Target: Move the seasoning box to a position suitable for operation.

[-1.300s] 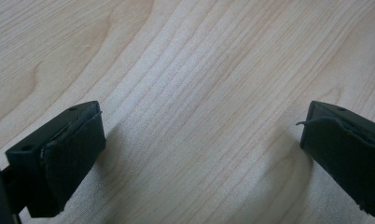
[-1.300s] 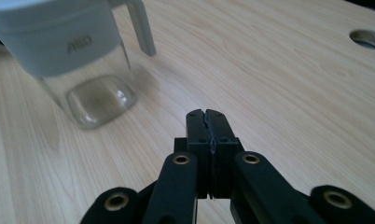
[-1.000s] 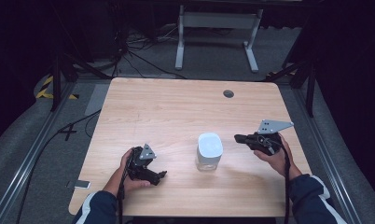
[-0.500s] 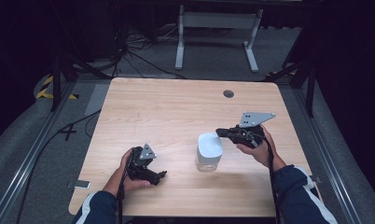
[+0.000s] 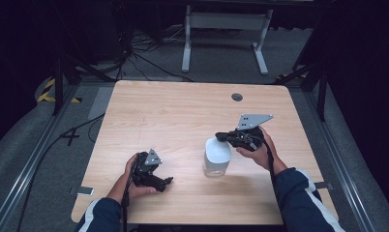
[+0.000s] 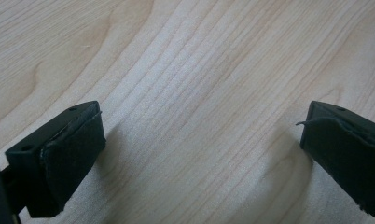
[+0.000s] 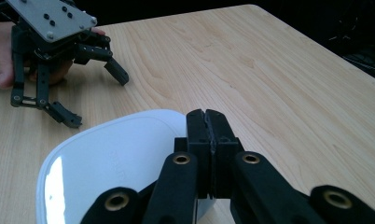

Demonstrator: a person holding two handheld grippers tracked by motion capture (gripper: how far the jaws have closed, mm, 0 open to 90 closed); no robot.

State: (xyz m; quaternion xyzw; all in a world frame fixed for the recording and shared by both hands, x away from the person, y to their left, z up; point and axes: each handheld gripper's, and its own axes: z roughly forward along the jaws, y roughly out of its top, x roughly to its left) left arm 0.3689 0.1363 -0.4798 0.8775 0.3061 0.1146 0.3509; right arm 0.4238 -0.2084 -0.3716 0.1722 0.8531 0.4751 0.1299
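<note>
High view: found the white container (image 5: 217, 156) standing upright on the wooden table (image 5: 183, 116), toward the near edge and a little right of centre, with the right gripper (image 5: 220, 137) held level just above its top edge — jaws pressed together, pinching nothing. Right gripper view: looked along those closed jaws over the container's white lid (image 7: 111, 158), tips above it, contact not clear. Left gripper view: saw the left gripper (image 6: 202, 154) low over bare wood — jaws spread wide, nothing between them, well apart from the container.
</note>
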